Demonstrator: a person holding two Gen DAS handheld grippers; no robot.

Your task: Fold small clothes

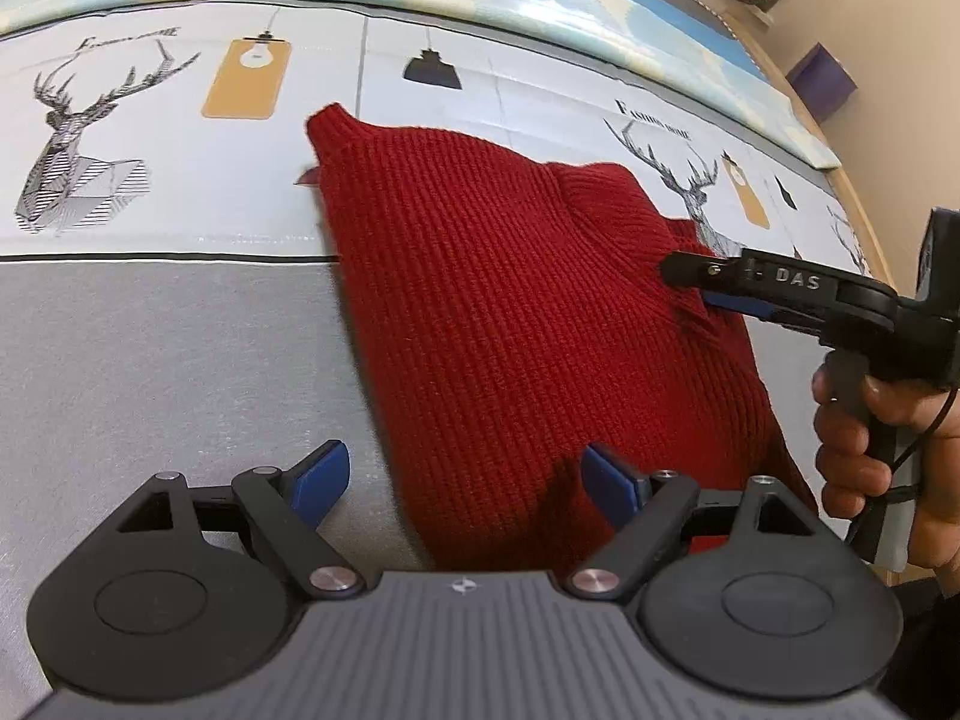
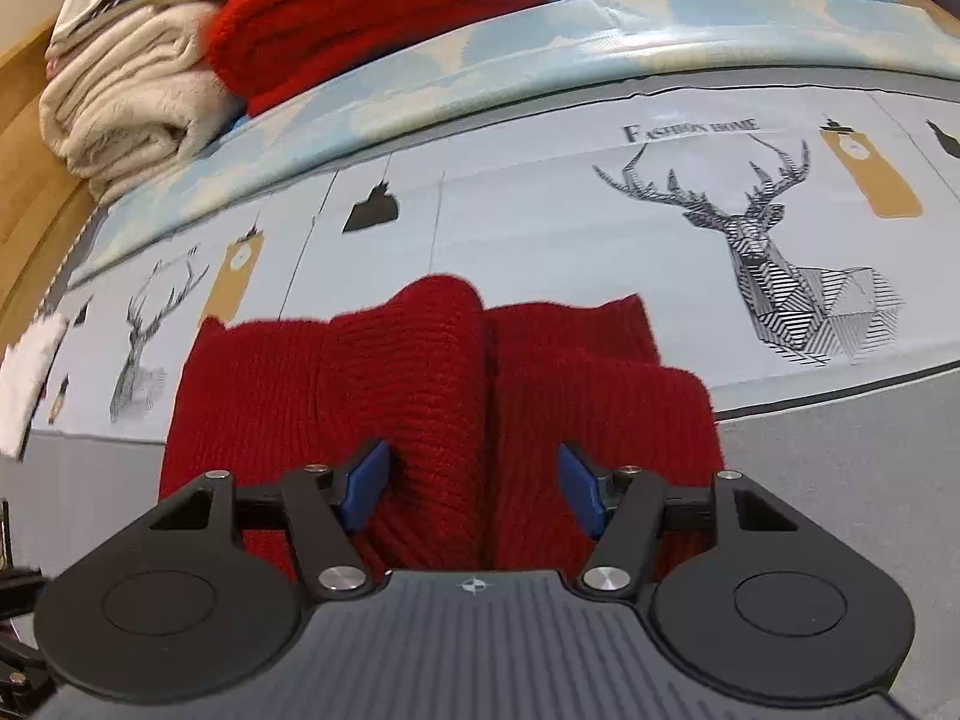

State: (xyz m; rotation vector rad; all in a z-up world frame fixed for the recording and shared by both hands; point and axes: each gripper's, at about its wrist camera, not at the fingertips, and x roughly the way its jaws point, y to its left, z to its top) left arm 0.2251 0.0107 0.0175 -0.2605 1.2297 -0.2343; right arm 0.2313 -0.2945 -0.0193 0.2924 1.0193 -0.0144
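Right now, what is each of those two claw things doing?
Left gripper: open, holding nothing.
Right gripper: jaws apart around the red sweater's fold; grip cannot be told.

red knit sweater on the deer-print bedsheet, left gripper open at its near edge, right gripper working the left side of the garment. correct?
One slip: the right gripper is at the sweater's right side, as the left wrist view shows. The rest holds: red knit sweater on the deer-print bedsheet, left gripper open at its near edge.
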